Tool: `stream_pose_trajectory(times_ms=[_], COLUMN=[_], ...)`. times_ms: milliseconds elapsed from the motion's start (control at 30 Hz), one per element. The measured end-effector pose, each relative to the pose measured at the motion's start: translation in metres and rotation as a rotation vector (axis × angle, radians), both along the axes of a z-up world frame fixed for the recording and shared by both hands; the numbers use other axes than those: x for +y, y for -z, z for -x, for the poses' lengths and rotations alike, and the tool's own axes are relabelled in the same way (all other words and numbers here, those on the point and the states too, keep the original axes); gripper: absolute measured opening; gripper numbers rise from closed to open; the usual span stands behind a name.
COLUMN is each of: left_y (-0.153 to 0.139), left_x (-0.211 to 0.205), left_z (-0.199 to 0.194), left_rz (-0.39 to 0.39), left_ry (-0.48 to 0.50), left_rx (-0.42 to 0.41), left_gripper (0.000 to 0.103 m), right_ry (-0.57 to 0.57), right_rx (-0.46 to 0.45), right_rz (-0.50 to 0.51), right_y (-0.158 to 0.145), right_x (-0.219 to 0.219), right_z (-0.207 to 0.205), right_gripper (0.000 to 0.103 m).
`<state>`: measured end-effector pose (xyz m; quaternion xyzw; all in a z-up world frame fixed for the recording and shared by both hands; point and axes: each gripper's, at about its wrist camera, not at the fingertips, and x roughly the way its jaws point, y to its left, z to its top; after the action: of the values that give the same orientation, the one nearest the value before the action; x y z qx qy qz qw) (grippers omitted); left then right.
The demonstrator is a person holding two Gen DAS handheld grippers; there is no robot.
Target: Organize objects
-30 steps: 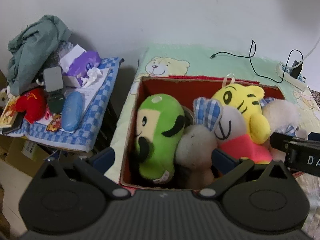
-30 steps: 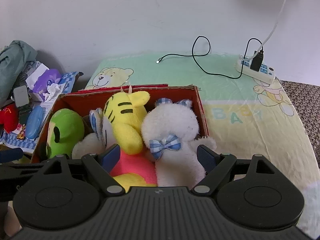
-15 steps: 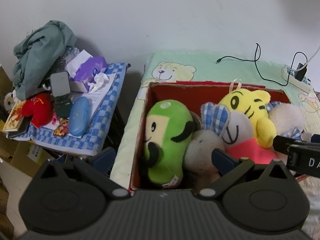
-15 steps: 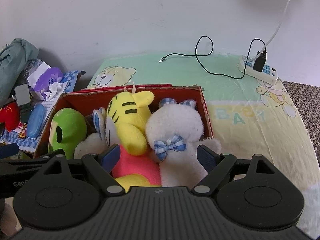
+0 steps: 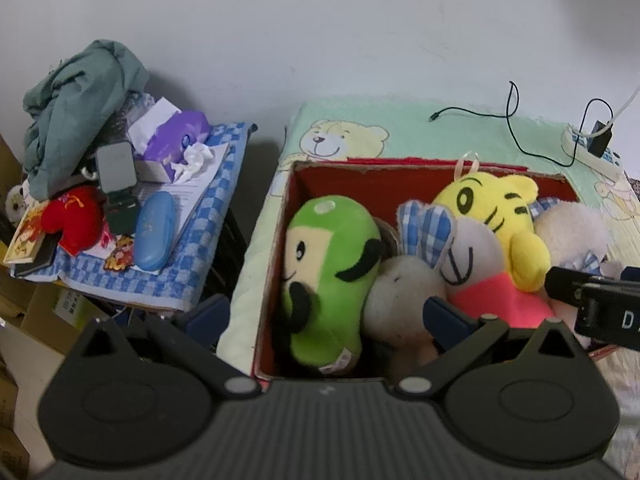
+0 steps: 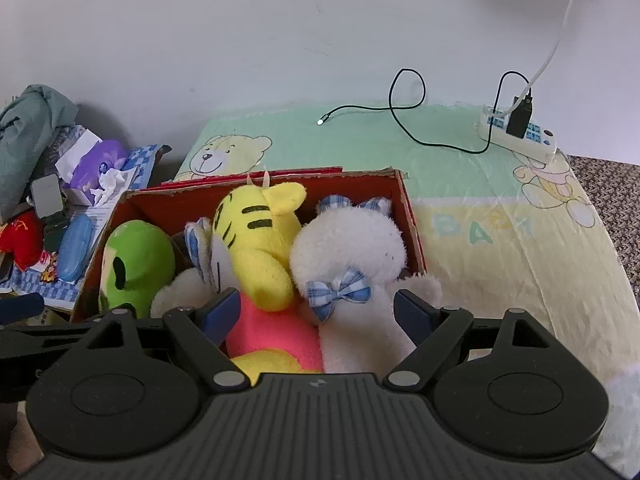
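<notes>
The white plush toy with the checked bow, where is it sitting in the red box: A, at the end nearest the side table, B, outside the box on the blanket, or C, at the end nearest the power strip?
C: the white plush toy leans against the red box wall on the power strip side, while the green plush toy fills the opposite end.

Your left gripper (image 5: 326, 314) has its jaws spread wide, nothing between them, its blue fingertips (image 5: 442, 314) low in the left wrist view. Your right gripper (image 6: 318, 312) is likewise wide apart and empty. Part of its black body shows at the right edge of the left wrist view.
</notes>
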<state>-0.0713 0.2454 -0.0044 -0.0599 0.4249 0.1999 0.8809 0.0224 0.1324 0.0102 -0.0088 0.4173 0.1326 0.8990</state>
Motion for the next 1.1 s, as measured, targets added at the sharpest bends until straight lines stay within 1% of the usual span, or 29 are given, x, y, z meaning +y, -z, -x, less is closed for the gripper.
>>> stream_pose_trajectory(times_ms=[533, 867, 1100], left_y=[-0.001, -0.002, -0.001], left_x=[-0.017, -0.024, -0.022], left_z=[0.007, 0.017, 0.022], left_rz=[0.015, 0.006, 0.013], left_ry=[0.052, 0.065, 0.065], left_rx=[0.024, 0.028, 0.032], left_gripper=[0.103, 0.103, 0.103], right_ry=[0.031, 0.044, 0.056], right_rx=[0.023, 0.017, 0.017], right_rz=[-0.012, -0.023, -0.021], right_y=[0.000, -0.001, 0.000], right_x=[-0.015, -0.021, -0.021], right_z=[0.012, 0.027, 0.034], right_gripper=[0.086, 0.086, 0.086])
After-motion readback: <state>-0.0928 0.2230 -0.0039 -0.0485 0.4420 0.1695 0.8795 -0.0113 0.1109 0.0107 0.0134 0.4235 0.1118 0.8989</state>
